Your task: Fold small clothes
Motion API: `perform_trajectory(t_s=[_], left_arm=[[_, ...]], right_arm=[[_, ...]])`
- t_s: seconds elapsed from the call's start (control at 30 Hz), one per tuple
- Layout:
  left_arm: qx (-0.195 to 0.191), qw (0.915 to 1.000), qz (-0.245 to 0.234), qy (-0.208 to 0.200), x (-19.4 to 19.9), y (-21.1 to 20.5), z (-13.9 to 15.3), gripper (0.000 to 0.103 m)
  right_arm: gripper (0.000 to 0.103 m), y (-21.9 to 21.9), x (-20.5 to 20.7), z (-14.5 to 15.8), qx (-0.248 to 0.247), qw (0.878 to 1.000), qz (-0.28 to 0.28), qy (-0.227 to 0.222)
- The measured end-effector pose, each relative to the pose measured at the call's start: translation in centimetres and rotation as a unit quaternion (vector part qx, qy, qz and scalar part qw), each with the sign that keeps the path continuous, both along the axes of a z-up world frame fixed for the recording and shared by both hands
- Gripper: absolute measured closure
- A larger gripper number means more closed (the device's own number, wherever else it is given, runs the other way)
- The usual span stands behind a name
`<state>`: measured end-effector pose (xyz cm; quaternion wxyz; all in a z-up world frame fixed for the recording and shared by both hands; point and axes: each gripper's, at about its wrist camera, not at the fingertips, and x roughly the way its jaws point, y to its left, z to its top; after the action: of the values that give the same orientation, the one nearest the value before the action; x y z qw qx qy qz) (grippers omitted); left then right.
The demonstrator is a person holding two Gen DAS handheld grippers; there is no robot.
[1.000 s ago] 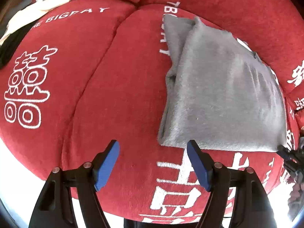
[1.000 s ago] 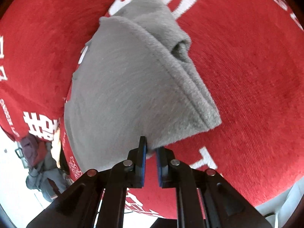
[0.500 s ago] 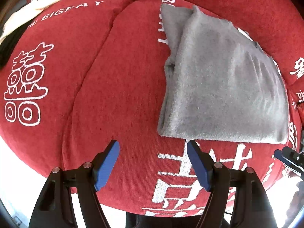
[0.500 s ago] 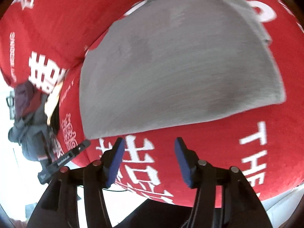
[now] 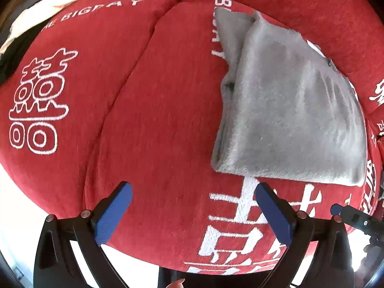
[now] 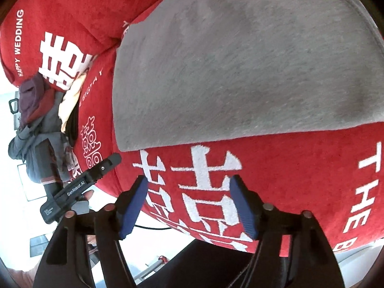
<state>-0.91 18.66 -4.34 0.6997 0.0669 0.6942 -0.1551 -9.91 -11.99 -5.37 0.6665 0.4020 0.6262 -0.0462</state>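
Two grippers, both mine, hang empty over the red cushion [image 5: 148, 110]. My left gripper [image 5: 192, 212], at the lower middle of its frame, has just spread wide, the folded grey cloth [image 5: 288, 110] lying at upper right. My right gripper [image 6: 188, 207] has just been opening, cloth [image 6: 240, 67] above it, untouched.

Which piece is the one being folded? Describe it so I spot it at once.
Find the red cushioned sofa cover with white lettering. On it lies a folded grey fleece garment, a flat rectangle. It is the only grey, unprinted thing there.
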Motion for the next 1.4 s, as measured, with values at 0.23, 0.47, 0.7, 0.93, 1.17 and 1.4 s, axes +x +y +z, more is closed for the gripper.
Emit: perform_trajectory(t_s=[0.23,0.47,0.7,0.93,1.17,1.4], left_arm=[[-0.026,0.9980,0.039,0.042,-0.2,2.2,-1.2,0.000],[-0.104,0.9904,0.060,0.069,-0.5,3.3,-0.7,0.000],[-0.149,0.9804,0.100,0.082,-0.5,2.6,-0.7,0.000],[-0.177,0.9693,0.136,0.104,-0.5,0.7,-1.6,0.000],[-0.220,0.9505,0.177,0.128,-0.8,0.4,-2.1,0.000],[-0.268,0.9314,0.202,0.141,-0.8,-0.7,-2.2,0.000]], right_arm=[[0.027,0.7,1.0,-0.5,0.014,1.000,-0.007,-0.001],[0.027,1.1,2.2,-1.7,0.049,0.998,-0.039,-0.014],[0.027,1.0,2.9,-4.2,0.116,0.986,-0.114,-0.026],[0.027,0.4,2.9,-6.2,0.165,0.972,-0.164,-0.031],[0.038,-0.6,1.7,-7.9,0.230,0.936,-0.261,-0.051],[0.093,-1.1,1.1,-8.7,0.291,0.897,-0.322,-0.085]])
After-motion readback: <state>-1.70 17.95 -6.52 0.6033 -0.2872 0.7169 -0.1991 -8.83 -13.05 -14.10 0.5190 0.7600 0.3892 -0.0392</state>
